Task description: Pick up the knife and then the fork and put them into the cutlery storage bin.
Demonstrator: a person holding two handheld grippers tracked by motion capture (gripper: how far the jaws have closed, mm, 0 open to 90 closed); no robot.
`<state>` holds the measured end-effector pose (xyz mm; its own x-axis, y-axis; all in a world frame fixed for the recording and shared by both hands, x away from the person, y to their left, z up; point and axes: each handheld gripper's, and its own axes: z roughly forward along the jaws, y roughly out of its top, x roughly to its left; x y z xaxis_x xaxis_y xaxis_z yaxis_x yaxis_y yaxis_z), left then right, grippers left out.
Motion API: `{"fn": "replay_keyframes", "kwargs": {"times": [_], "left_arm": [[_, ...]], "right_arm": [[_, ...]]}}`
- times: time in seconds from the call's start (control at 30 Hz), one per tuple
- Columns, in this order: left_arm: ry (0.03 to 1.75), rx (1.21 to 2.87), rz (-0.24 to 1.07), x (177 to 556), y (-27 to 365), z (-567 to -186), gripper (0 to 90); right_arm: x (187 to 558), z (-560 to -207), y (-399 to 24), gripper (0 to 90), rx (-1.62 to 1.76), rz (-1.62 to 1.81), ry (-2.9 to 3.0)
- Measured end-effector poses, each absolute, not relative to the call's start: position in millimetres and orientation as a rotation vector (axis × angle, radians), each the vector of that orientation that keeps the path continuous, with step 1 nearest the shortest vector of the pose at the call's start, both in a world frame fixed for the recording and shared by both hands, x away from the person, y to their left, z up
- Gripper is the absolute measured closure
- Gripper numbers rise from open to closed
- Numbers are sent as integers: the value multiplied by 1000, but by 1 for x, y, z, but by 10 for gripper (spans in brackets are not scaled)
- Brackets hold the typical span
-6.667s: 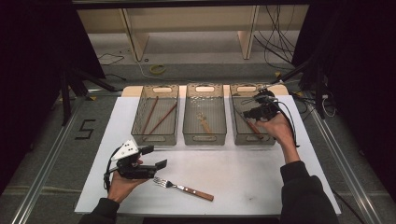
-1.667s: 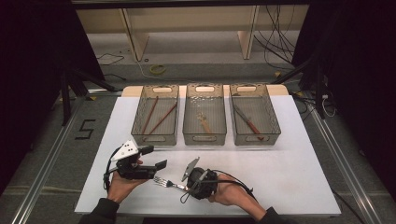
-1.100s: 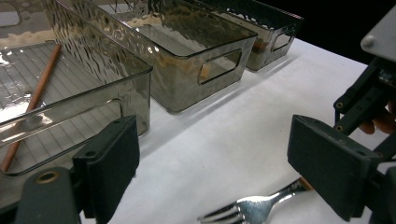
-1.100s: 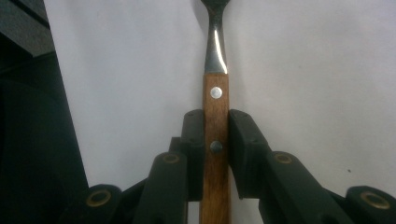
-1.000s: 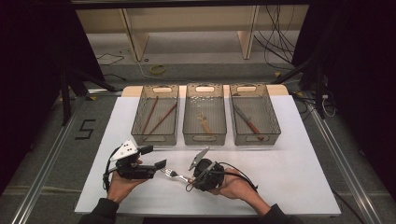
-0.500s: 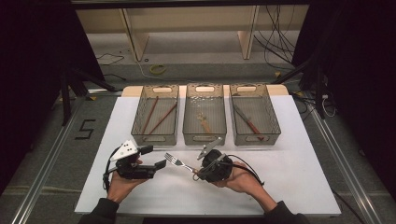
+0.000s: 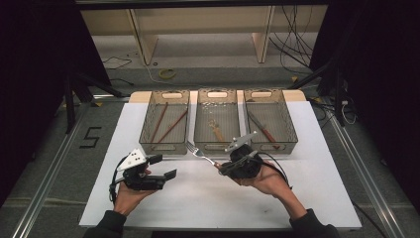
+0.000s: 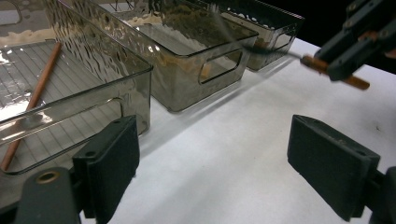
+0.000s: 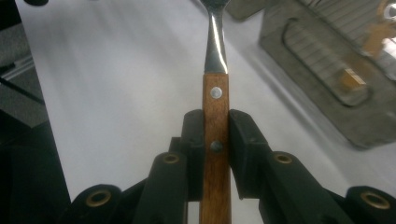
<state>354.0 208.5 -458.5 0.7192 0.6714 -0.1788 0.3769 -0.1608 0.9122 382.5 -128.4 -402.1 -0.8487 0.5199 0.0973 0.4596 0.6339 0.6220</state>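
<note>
Fork (image 7: 200, 151) lifted off table, right claw (image 9: 215, 135) clamping handle

Dim room, white table (image 7: 317, 198), grey floor (image 7: 44, 168), wooden shelving (image 7: 198, 29) behind.

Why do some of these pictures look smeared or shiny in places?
In the right gripper view the fork in the jaws is sharp while the table and bin behind it are smeared by motion blur. In the left gripper view glare whitens the floor of the nearest bin, and the fork's metal end is blurred. In the high view the white table is brightly lit and the room around it dark.
</note>
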Motion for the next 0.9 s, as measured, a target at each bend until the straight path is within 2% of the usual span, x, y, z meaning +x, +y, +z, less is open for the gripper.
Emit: {"fn": "replay_keyframes", "kwargs": {"times": [0.53,0.9], "left_arm": [[833,1776,313,355,207,-458,164],[835,1767,297,354,209,-460,164]], "right_arm": [[408,-383,-191,776,1036,1108,2548],[416,-377,-211,776,1114,1115,2466]]}}
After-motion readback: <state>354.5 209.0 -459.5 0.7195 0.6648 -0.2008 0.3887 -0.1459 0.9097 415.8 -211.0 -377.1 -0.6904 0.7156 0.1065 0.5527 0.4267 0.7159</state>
